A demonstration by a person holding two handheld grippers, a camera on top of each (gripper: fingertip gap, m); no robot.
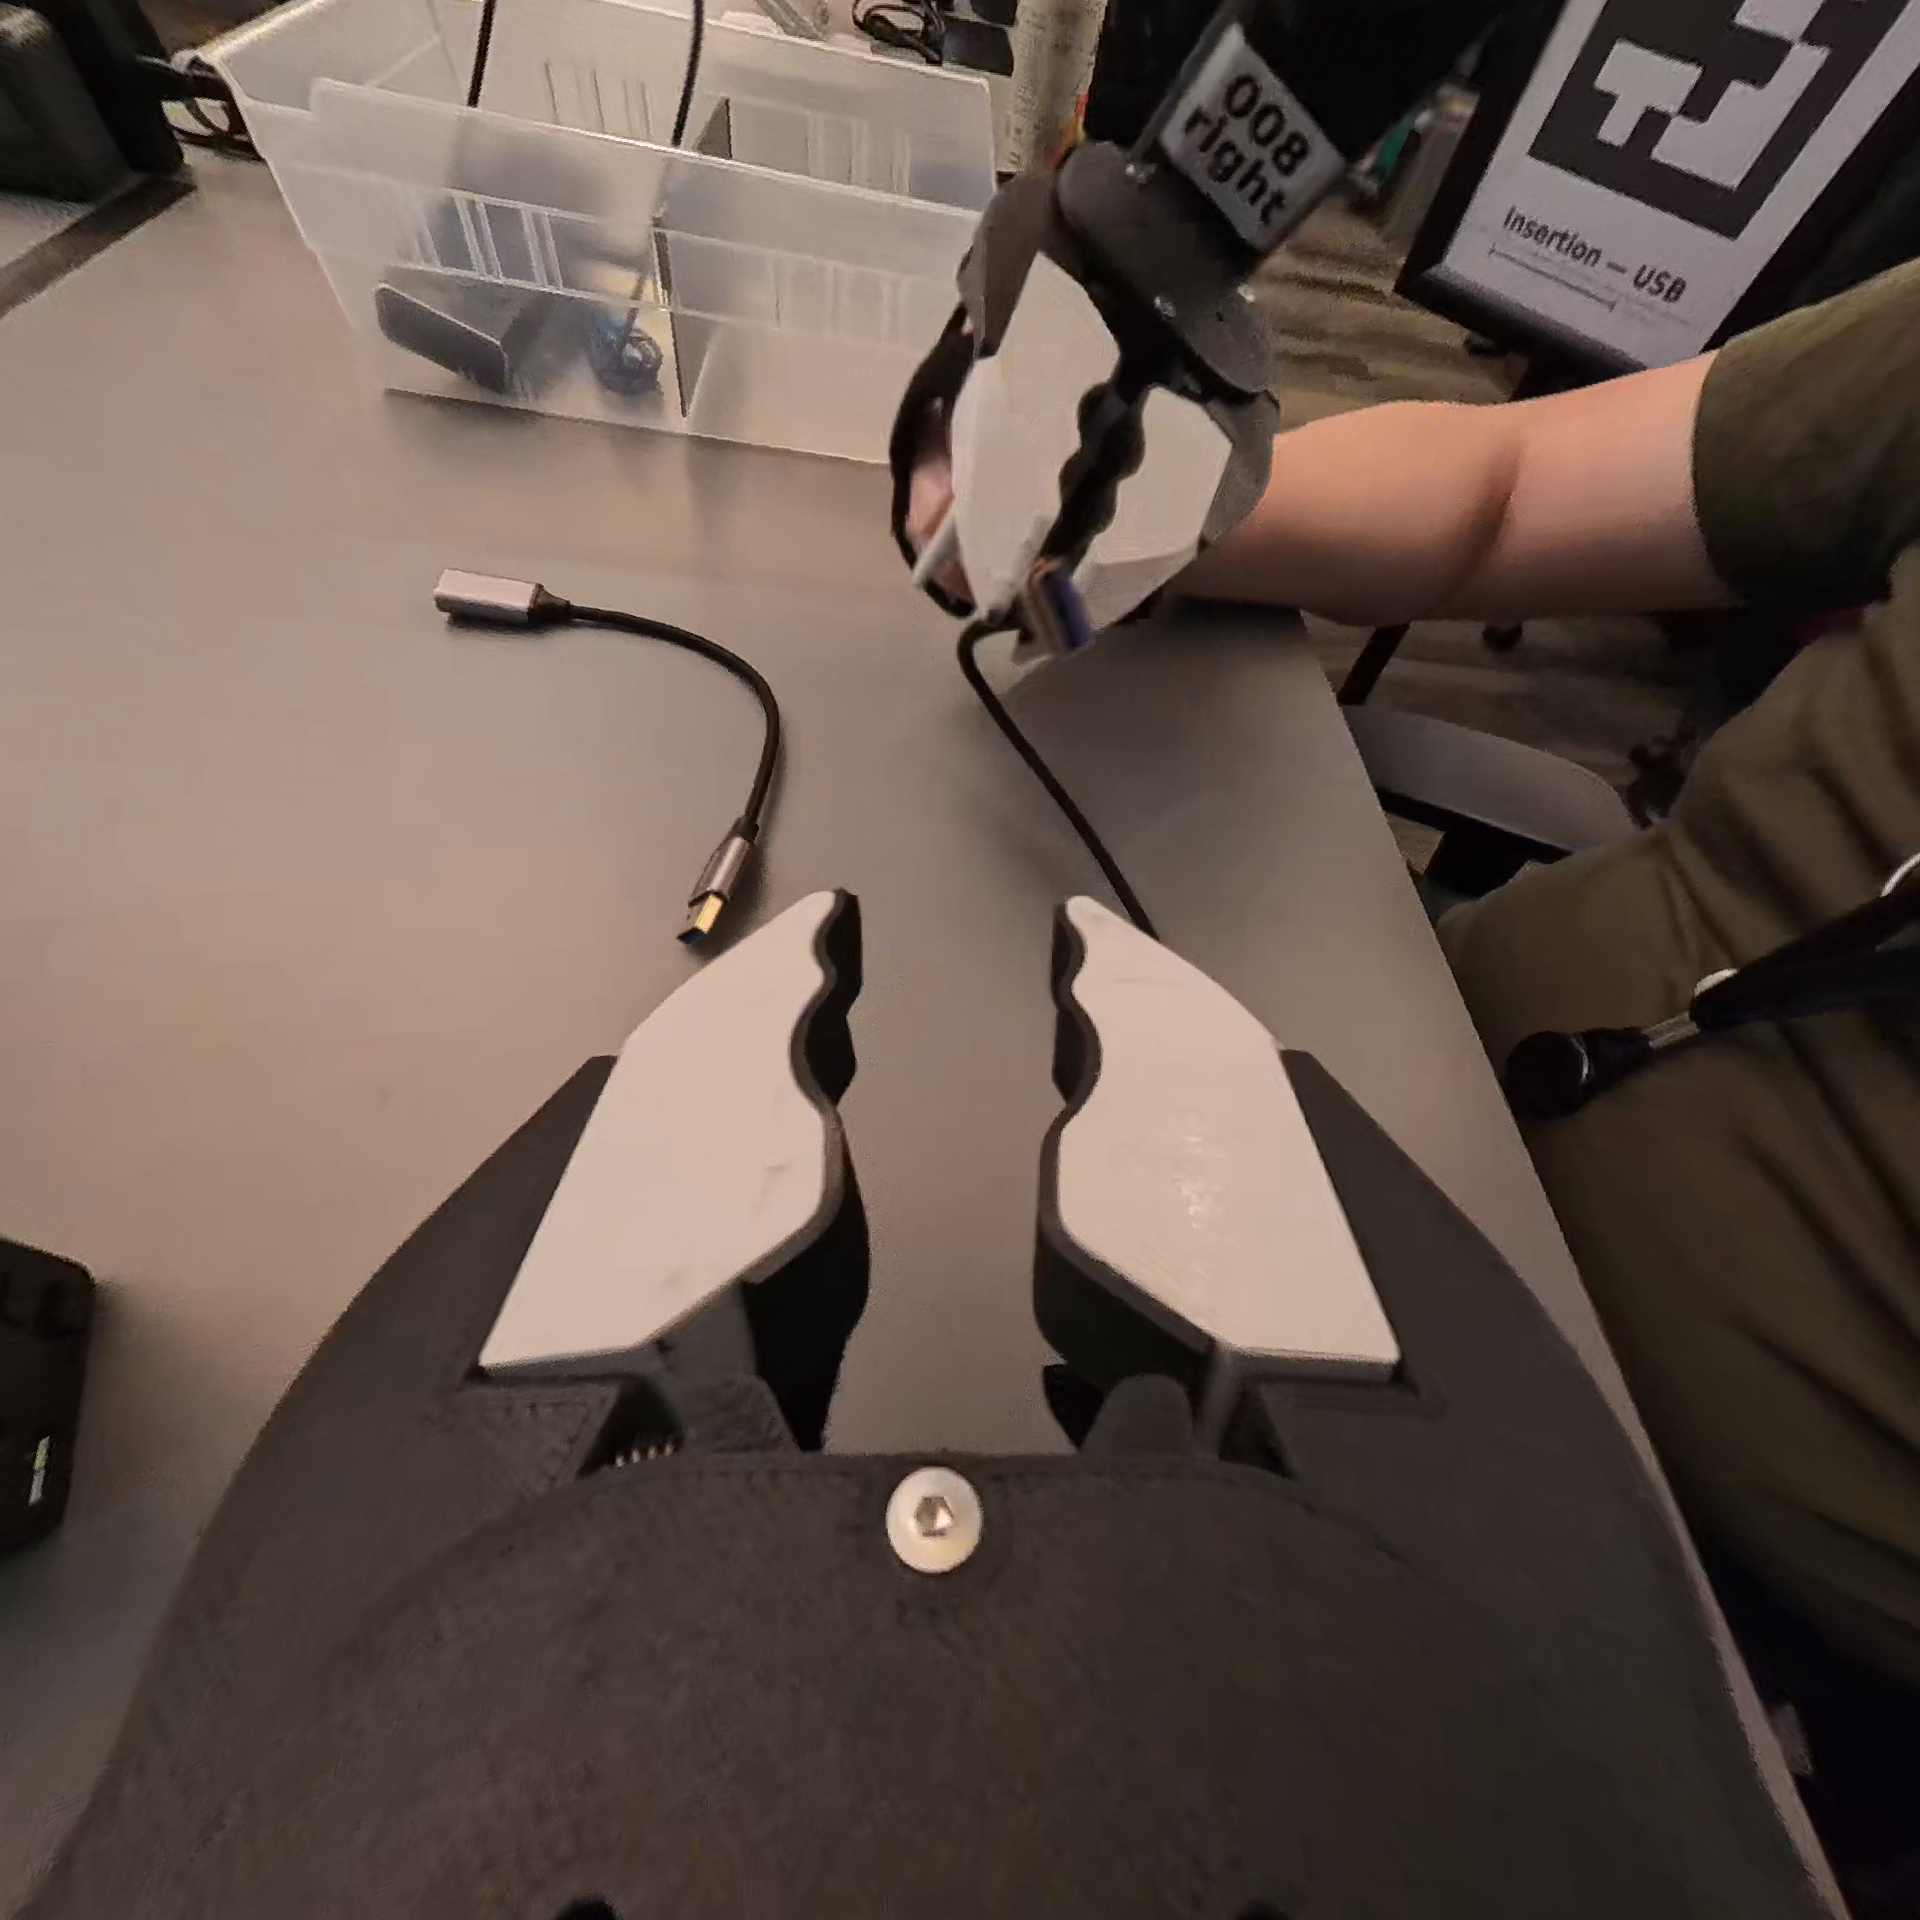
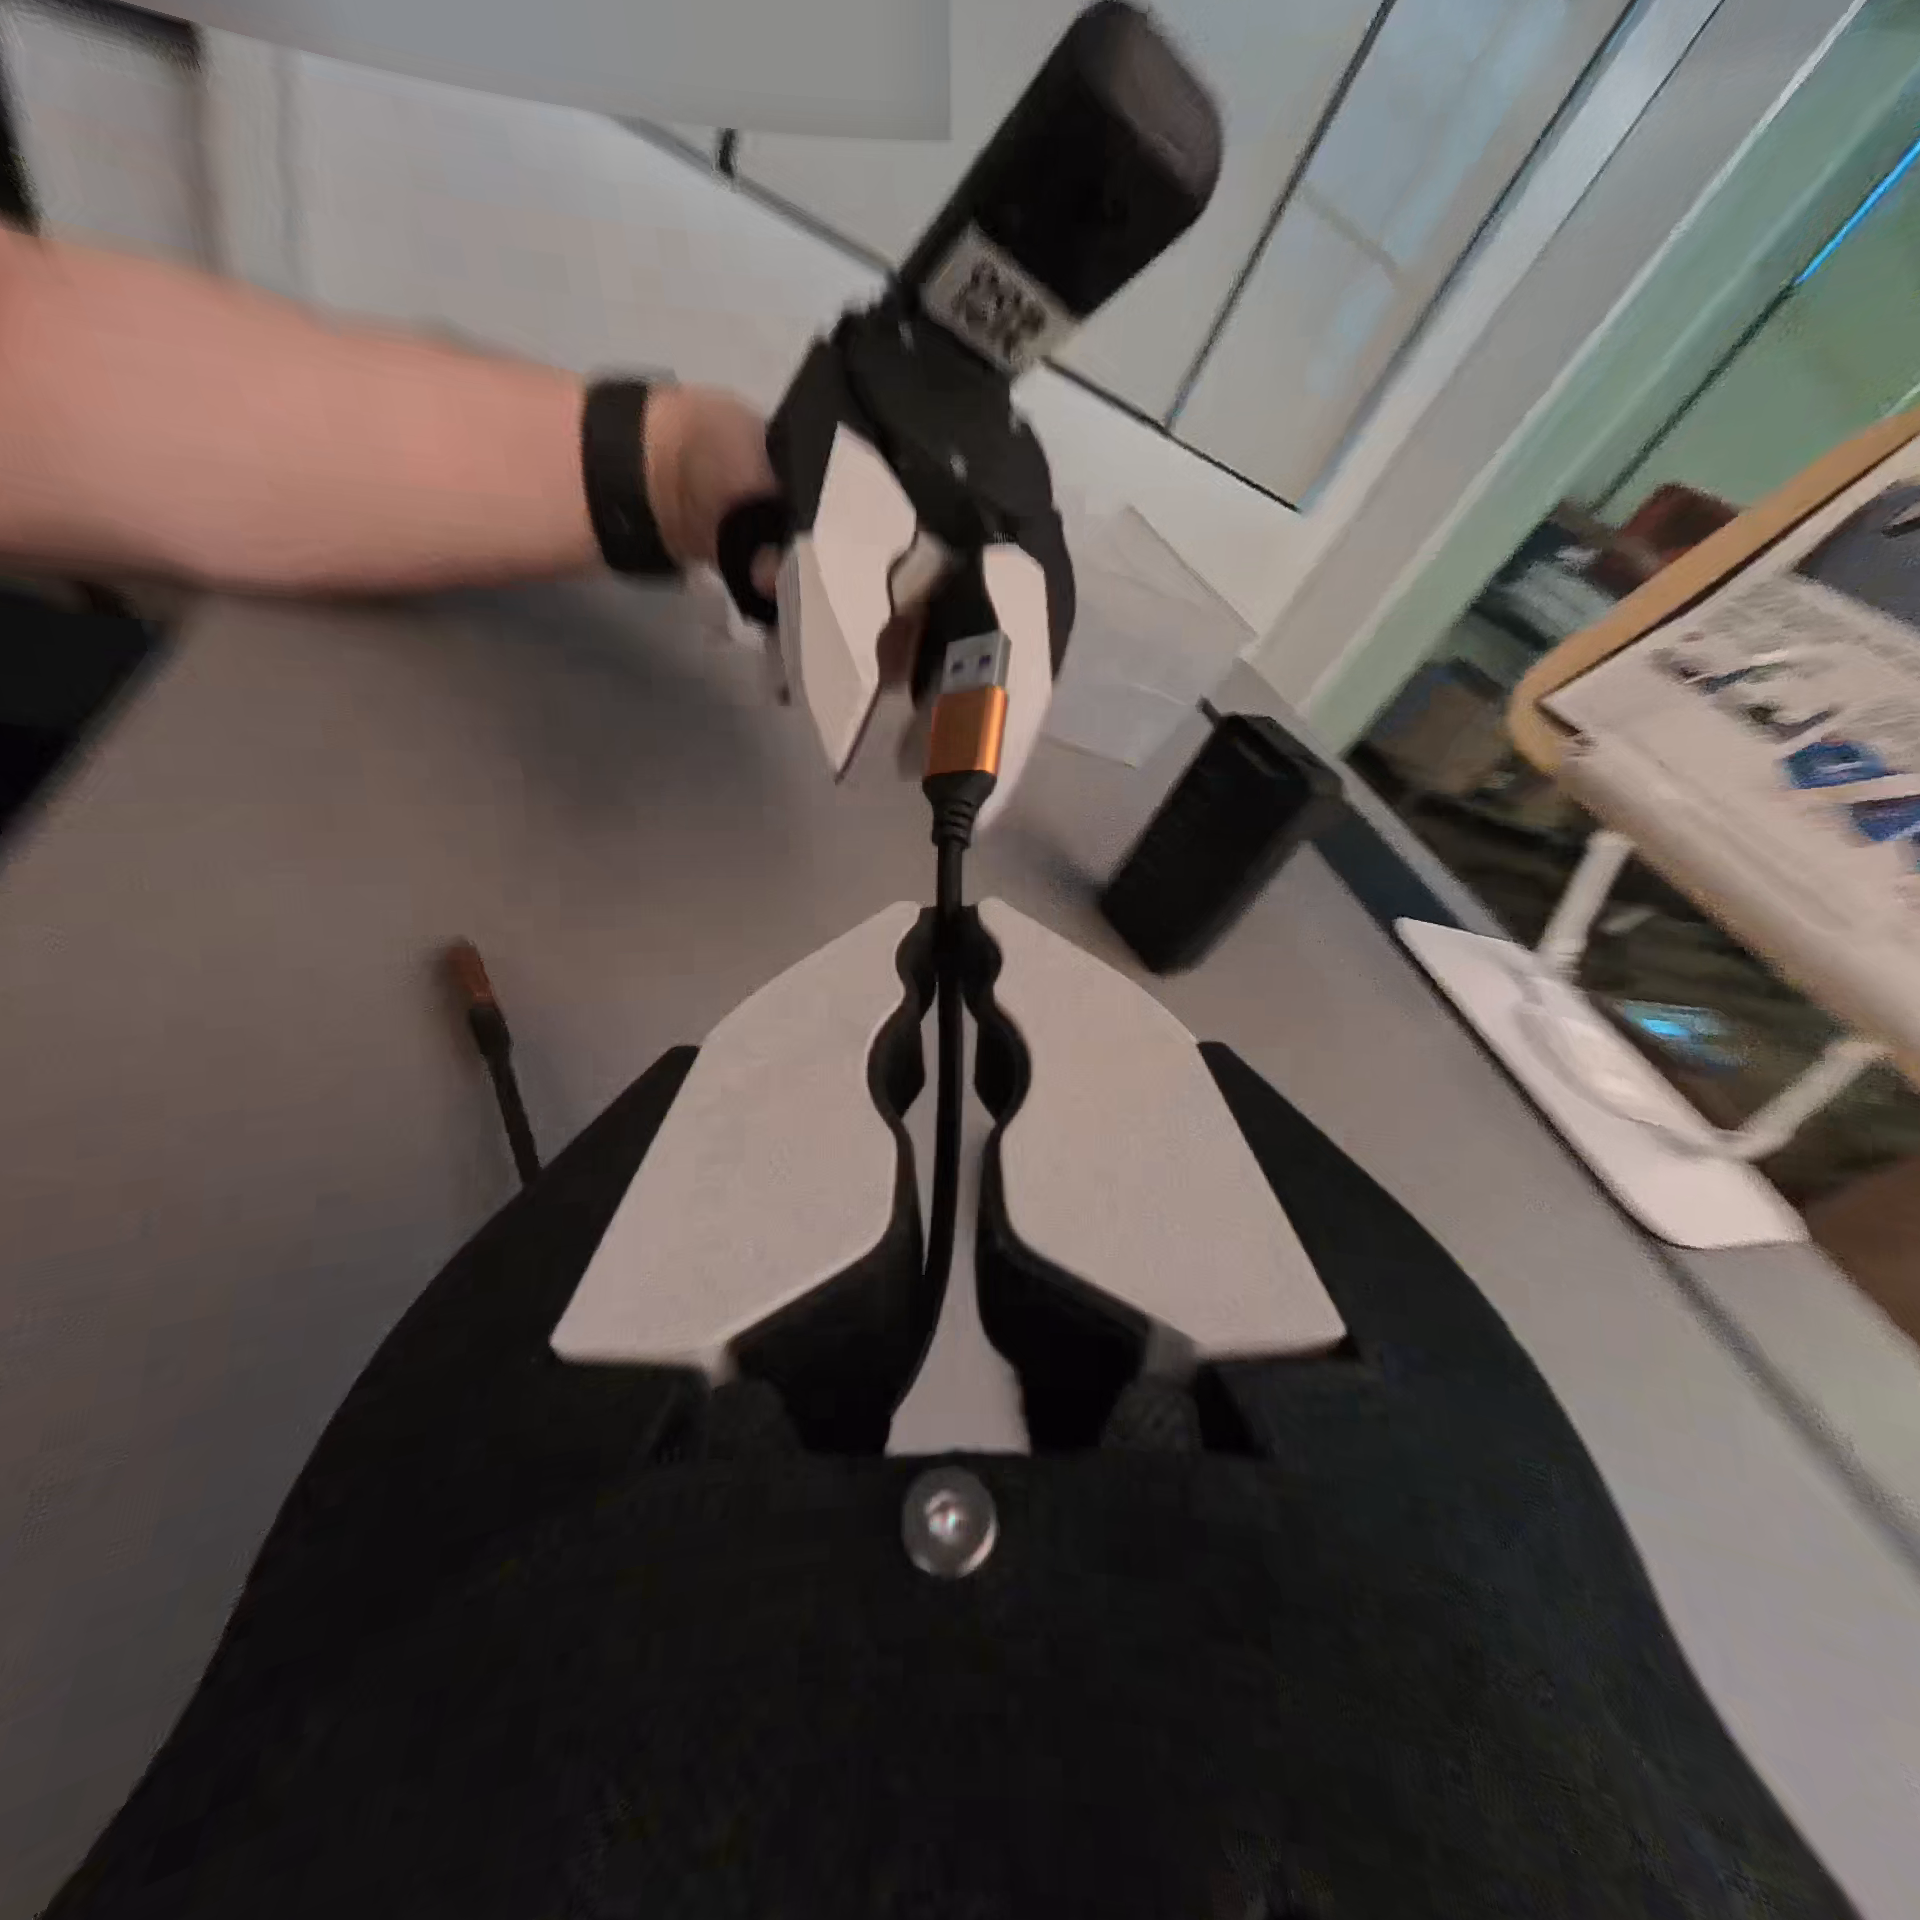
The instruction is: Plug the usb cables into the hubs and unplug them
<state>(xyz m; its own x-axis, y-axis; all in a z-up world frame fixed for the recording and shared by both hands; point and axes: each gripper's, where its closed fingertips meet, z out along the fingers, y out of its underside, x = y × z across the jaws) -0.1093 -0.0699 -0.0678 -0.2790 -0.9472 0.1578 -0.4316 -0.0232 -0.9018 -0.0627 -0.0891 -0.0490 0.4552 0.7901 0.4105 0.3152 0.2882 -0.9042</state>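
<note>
Your left gripper (image 1: 956,914) hovers over the grey table (image 1: 312,831) with its white fingers spread apart and nothing between them. At about eleven o'clock from its tips, just beside the left finger, lies the short black braided cable (image 1: 764,717) with grey metal ends, its USB plug (image 1: 717,899) nearest you. Your right gripper (image 2: 951,914) is clamped on the black cable with the orange-sleeved USB plug (image 2: 966,727); that plug sticks out at twelve o'clock beyond the fingertips, clear of the table, pointing toward the left gripper. At eleven o'clock in the left wrist view, a translucent plastic divider bin (image 1: 810,260) holds a dark grey hub (image 1: 447,327).
</note>
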